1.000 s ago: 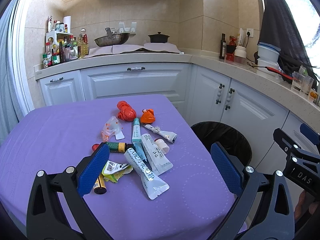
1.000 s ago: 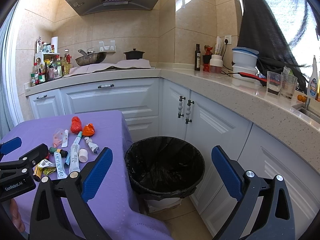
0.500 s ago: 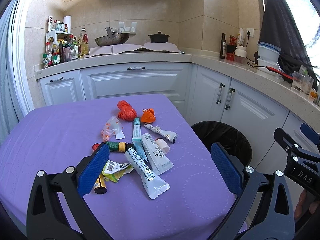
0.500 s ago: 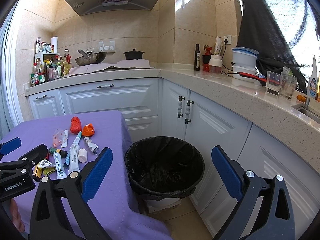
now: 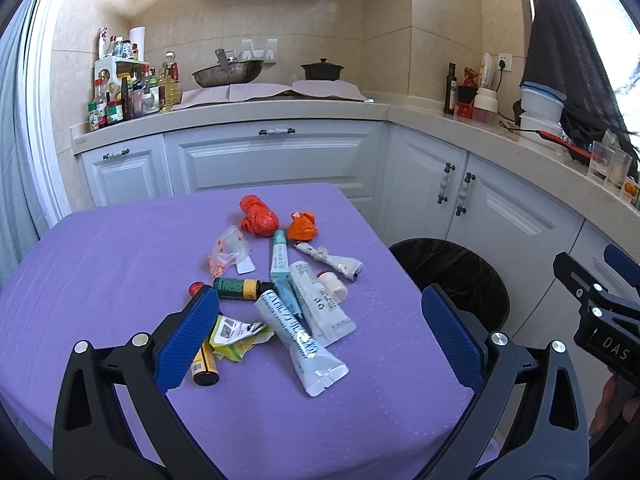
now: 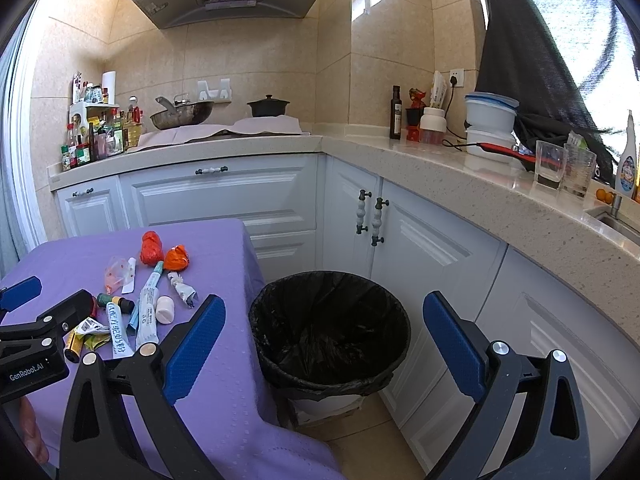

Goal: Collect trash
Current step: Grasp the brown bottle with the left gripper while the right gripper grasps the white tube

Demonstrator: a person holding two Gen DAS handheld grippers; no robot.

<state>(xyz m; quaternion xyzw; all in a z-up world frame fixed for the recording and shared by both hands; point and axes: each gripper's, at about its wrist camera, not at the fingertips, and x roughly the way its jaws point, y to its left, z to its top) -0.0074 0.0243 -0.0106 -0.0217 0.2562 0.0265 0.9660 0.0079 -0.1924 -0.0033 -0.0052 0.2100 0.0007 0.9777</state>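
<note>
A pile of trash lies on the purple table (image 5: 100, 272): white tubes (image 5: 304, 328), a red crumpled bag (image 5: 258, 216), an orange wrapper (image 5: 303, 225), a clear packet (image 5: 228, 250), a small dark bottle (image 5: 236, 287), a yellow wrapper (image 5: 236, 334). My left gripper (image 5: 320, 334) is open and empty, just above the near side of the pile. The black-lined bin (image 6: 330, 330) stands on the floor right of the table. My right gripper (image 6: 326, 350) is open and empty, hovering over the bin. The pile also shows in the right wrist view (image 6: 140, 304).
White cabinets (image 5: 276, 160) and a stone counter (image 6: 460, 168) wrap around behind and to the right. On the counter stand bottles (image 5: 132, 92), a wok (image 5: 228, 72), a black pot (image 5: 322, 70), containers (image 6: 490, 120) and glasses (image 6: 564, 168).
</note>
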